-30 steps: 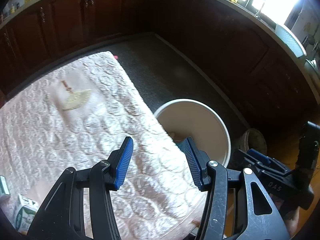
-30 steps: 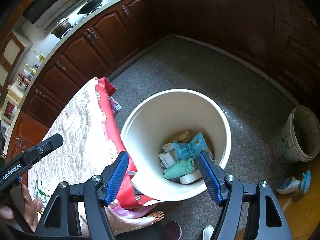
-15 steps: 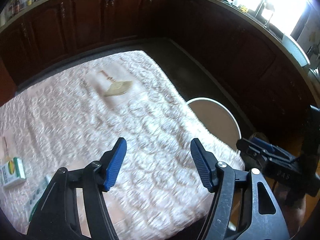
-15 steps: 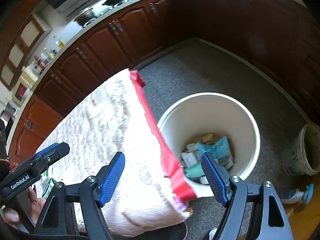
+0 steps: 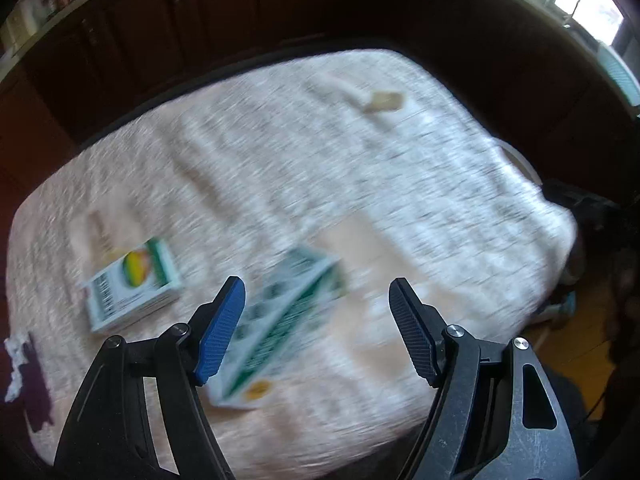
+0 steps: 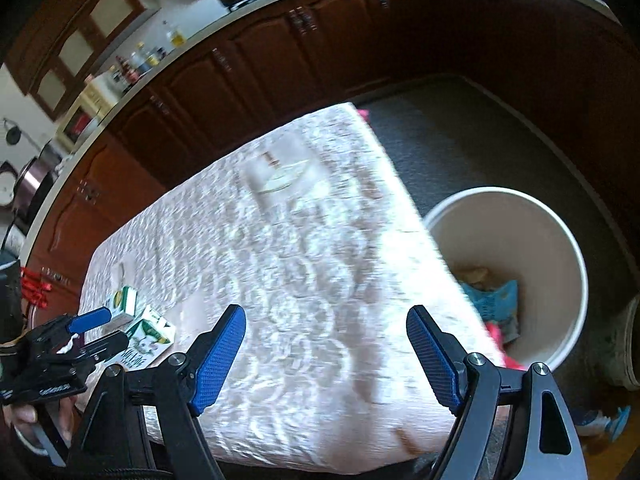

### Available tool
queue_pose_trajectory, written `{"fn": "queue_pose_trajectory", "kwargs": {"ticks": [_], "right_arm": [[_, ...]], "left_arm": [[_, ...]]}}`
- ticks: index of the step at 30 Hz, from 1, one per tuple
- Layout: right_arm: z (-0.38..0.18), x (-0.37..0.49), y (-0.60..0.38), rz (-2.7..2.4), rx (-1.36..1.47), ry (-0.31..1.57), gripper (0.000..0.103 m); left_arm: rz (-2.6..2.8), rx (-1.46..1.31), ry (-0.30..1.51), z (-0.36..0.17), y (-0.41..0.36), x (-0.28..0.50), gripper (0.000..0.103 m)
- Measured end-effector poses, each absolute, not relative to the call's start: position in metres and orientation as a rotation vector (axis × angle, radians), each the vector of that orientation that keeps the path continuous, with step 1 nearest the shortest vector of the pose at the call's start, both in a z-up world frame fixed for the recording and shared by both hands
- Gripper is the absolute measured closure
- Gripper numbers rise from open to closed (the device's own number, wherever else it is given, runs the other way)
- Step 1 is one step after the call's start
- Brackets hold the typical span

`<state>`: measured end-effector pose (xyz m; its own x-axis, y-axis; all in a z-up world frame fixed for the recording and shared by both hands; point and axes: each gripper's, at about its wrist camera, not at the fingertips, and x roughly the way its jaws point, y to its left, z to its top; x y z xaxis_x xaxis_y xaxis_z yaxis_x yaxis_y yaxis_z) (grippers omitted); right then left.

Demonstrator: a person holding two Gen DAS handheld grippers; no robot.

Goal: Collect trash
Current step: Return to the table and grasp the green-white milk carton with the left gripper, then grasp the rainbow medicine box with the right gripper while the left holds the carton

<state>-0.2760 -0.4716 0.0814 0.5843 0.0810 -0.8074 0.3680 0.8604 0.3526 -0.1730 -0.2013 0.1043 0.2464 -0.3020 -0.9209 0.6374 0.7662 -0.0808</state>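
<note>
My left gripper [image 5: 318,304] hangs over the table, its jaws opening, nothing pressed between the pads. A green-and-white carton [image 5: 280,320] lies flat on the lace tablecloth [image 5: 360,184] right beneath it, blurred. A smaller green-and-yellow box [image 5: 132,284] lies to its left, and a beige scrap [image 5: 384,102] rests at the far side. My right gripper [image 6: 326,320] is empty over the cloth's near edge, its jaws opening too. The right wrist view also holds the left gripper [image 6: 100,330], the carton [image 6: 152,332], the box [image 6: 124,304], the scrap [image 6: 280,176] and the white bucket [image 6: 560,240] with wrappers inside.
Dark wooden cabinets [image 6: 280,60] curve around the room behind the table. The bucket stands on grey floor [image 6: 480,132] off the table's right edge. A ceramic pot [image 6: 632,344] and a spray bottle [image 6: 600,420] sit at lower right. A hand [image 6: 24,420] holds the left gripper.
Both views have swung away from the bucket and over the table. The carton and box have come under the left gripper. Both pairs of jaws stand wider than before.
</note>
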Motion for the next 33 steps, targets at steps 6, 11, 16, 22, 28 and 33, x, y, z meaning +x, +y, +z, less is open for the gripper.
{"fn": "queue_pose_trajectory", "kwargs": {"ticks": [6, 11, 16, 22, 28, 33], "right_arm": [[0.077, -0.253, -0.44, -0.116, 0.479, 0.988, 0.022], [0.076, -0.24, -0.421, -0.08, 0.445, 1.013, 0.022], [0.067, -0.221, -0.401, -0.022, 0.431, 1.046, 0.022], [0.055, -0.191, -0.362, 0.11, 0.386, 1.089, 0.022], [0.044, -0.162, -0.31, 0.231, 0.321, 1.137, 0.022], [0.041, -0.147, -0.276, 0.295, 0.272, 1.155, 0.022]], "left_arm": [[-0.647, 0.372, 1.22, 0.073, -0.18, -0.162, 0.029], [-0.651, 0.373, 1.26, 0.056, -0.18, -0.164, 0.033], [-0.622, 0.372, 1.222, 0.068, -0.165, -0.168, 0.055], [-0.5, 0.258, 1.228, 0.09, -0.097, -0.157, 0.06], [-0.318, 0.248, 1.251, 0.088, -0.036, -0.15, 0.061], [-0.241, 0.179, 1.283, 0.071, -0.02, -0.129, 0.061]]}}
